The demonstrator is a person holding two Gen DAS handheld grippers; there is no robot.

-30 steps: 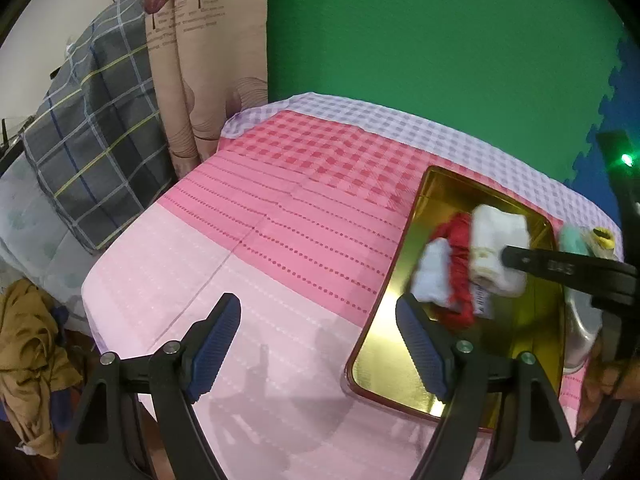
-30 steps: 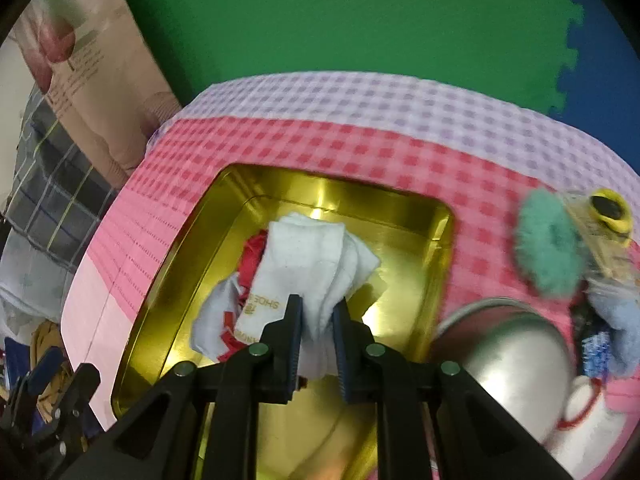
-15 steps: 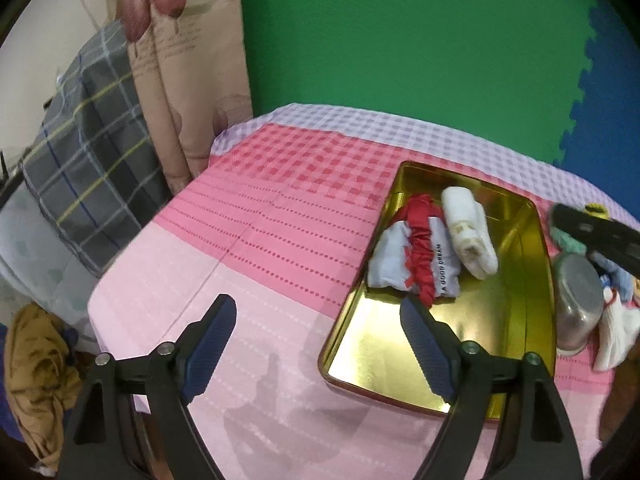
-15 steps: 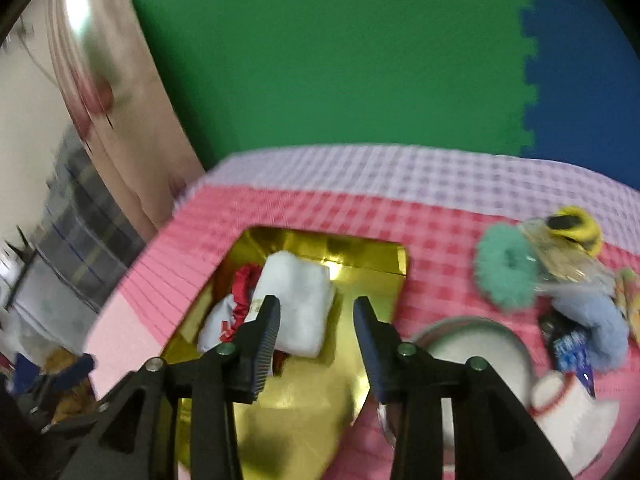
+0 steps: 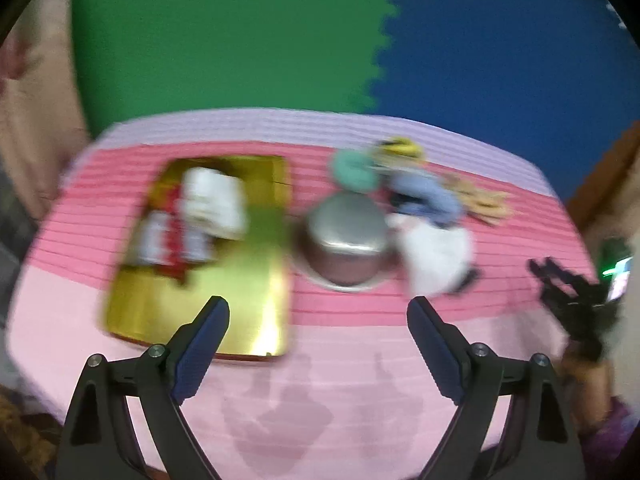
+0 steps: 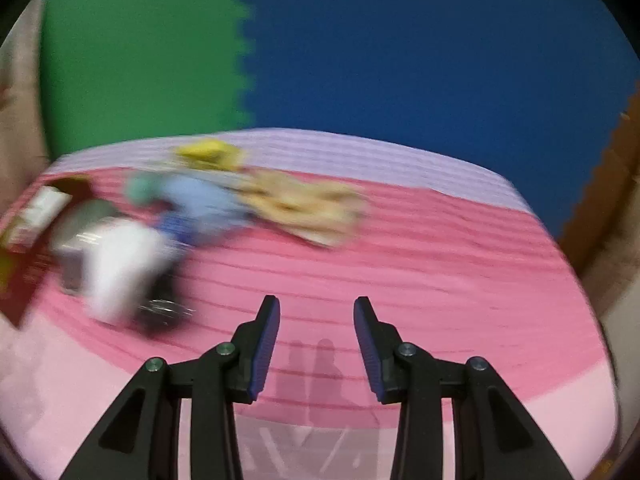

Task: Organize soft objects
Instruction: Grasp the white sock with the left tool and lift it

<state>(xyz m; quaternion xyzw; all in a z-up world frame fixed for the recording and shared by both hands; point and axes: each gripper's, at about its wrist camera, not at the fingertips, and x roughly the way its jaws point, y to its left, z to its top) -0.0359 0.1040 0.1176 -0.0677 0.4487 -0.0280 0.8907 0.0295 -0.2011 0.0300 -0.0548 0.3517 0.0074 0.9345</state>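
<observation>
Both views are motion-blurred. A gold tray [image 5: 256,308] on the pink cloth holds a white rolled sock [image 5: 214,202] and a red-and-white cloth [image 5: 168,236]. To its right lie a white sock [image 5: 436,256], a blue fuzzy item [image 5: 430,196], a teal puff [image 5: 352,170] and a tan cloth [image 5: 484,200]. My left gripper [image 5: 318,320] is open and empty above the table's front. My right gripper [image 6: 316,324] is open and empty over bare pink cloth, right of the white sock [image 6: 120,268], the blue item [image 6: 200,204] and the tan cloth [image 6: 304,204].
A steel bowl [image 5: 346,236] stands upside down between the tray and the soft pile. A yellow item [image 6: 208,154] lies at the back of the pile. Green and blue foam mats form the wall behind. The other gripper [image 5: 576,300] shows at the far right of the left wrist view.
My right gripper let go of the white sock in the tray, opened, and swung right away from it. My left gripper swung right, toward the bowl and pile.
</observation>
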